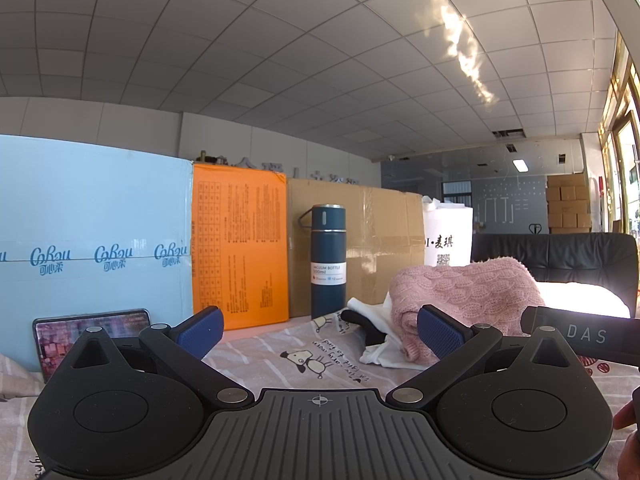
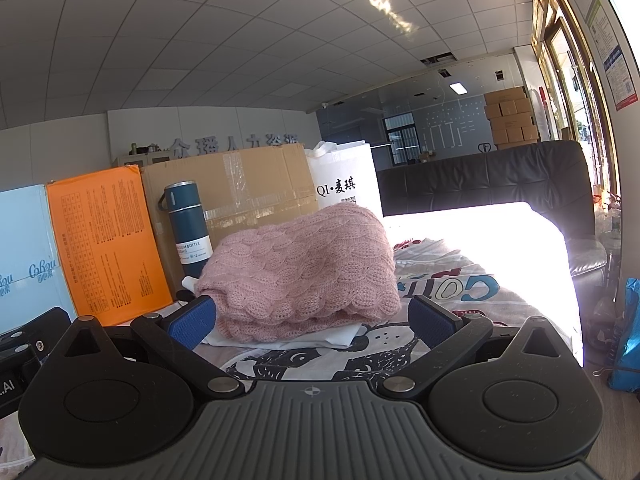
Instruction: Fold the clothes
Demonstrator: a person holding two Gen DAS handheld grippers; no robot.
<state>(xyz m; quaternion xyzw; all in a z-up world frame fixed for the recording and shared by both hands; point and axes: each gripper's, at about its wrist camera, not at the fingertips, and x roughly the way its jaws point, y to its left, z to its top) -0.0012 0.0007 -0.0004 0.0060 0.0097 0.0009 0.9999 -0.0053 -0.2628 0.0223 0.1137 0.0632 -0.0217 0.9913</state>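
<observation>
Office room, tiled ceiling; a bed with a cartoon-print sheet (image 1: 304,360) carries the things.

Left wrist view: left hand-held gripper (image 1: 320,330) low over the sheet, blue pads wide apart, nothing between them. Folded pink knit sweater (image 1: 460,292) at 2 o'clock, resting on a white garment (image 1: 376,320), just beyond the right pad. Dark blue vacuum bottle (image 1: 328,260) upright at 12 o'clock, in front of a cardboard box (image 1: 380,236). Orange box (image 1: 240,244) and pale blue box (image 1: 92,240) at 10 to 11 o'clock. Phone (image 1: 88,336) leaning at 9 o'clock. Other gripper's dark body at 3 o'clock.

Right wrist view: right hand-held gripper (image 2: 314,320) also spread wide, empty. Pink sweater (image 2: 304,272) dead ahead at 12 o'clock, its near edge between the two pads; cannot tell whether they touch it. White garment (image 2: 320,338) showing under it. Bottle (image 2: 188,228) at 11 o'clock behind the sweater. White bag (image 2: 348,184) at 12 o'clock, black sofa (image 2: 500,176) at 1 o'clock.
</observation>
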